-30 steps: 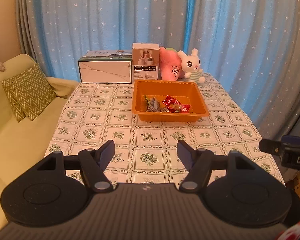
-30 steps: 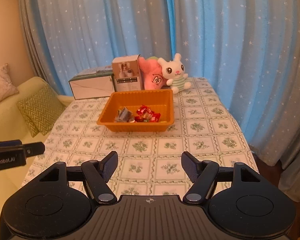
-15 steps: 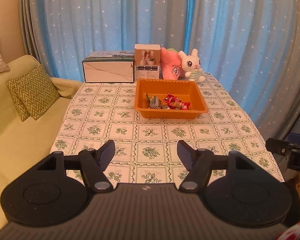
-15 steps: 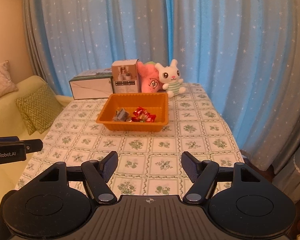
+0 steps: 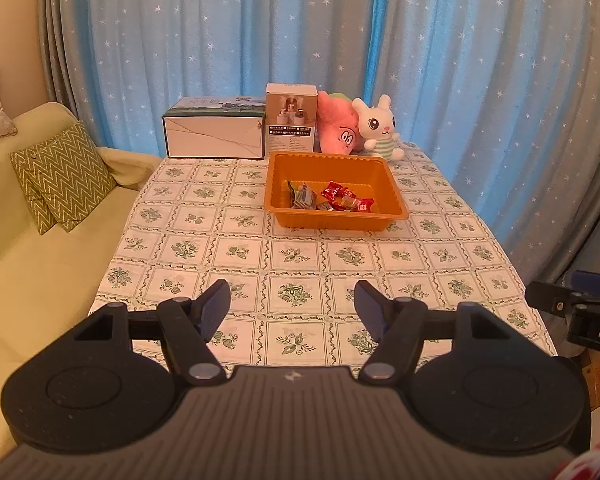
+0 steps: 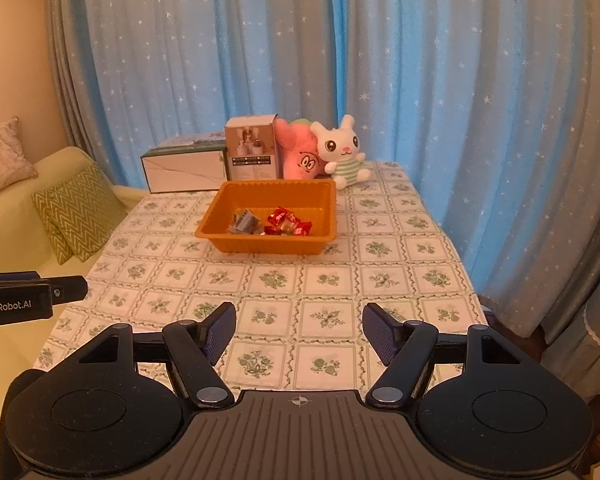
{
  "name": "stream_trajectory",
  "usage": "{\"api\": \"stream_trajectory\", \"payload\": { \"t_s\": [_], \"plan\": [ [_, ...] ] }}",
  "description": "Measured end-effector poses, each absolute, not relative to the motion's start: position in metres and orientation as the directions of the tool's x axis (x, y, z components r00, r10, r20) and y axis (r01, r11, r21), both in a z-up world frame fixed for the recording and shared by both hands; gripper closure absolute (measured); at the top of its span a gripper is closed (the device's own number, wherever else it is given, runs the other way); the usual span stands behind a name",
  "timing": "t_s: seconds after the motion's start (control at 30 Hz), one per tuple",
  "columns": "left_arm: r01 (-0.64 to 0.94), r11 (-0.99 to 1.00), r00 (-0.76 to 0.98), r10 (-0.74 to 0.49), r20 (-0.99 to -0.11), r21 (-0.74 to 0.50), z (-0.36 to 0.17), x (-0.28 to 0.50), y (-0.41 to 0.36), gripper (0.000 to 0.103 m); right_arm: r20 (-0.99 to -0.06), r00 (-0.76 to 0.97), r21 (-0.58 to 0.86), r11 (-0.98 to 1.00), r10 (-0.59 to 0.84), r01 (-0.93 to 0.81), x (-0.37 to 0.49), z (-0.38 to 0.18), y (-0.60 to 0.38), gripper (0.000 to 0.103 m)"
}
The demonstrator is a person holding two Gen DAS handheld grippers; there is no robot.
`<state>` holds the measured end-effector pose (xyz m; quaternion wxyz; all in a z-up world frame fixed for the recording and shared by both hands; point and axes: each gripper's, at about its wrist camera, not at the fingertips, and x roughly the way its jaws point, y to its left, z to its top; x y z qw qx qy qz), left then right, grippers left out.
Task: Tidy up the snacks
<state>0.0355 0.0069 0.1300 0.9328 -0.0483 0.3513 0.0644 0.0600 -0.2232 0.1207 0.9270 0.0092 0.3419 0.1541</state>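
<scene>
An orange tray (image 5: 392, 190) (image 6: 212, 224) sits toward the far middle of the table. It holds several wrapped snacks: red ones (image 5: 334, 192) (image 6: 280, 216) and grey-green ones (image 5: 302, 196) (image 6: 244, 222). My left gripper (image 5: 292, 308) is open and empty, above the table's near edge, well short of the tray. My right gripper (image 6: 299, 330) is open and empty, also above the near edge. The right gripper's tip shows at the right edge of the left wrist view (image 5: 572, 304); the left gripper's side shows at the left of the right wrist view (image 6: 28, 296).
The table (image 5: 300, 256) has a floral checked cloth. Behind the tray stand a long white box (image 5: 214, 134), a small upright box (image 5: 290, 122), a pink plush (image 5: 338, 128) and a white bunny plush (image 5: 380, 126). A sofa with cushions (image 5: 60, 176) is left; blue curtains behind.
Both grippers have drawn back from the table and risen a little, so the tray looks smaller and farther. Both jaws stay open and empty.
</scene>
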Motion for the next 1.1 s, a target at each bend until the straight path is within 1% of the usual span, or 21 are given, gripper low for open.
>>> {"api": "stream_trajectory", "payload": {
  "t_s": [1.1],
  "plan": [
    [-0.140,0.989,0.745,0.077,-0.663,-0.043,0.1270,0.0387,0.0058,0.037,-0.644,0.703,0.135,0.950,0.300,-0.282,0.0649,0.1179,-0.2184,0.033]
  ]
}}
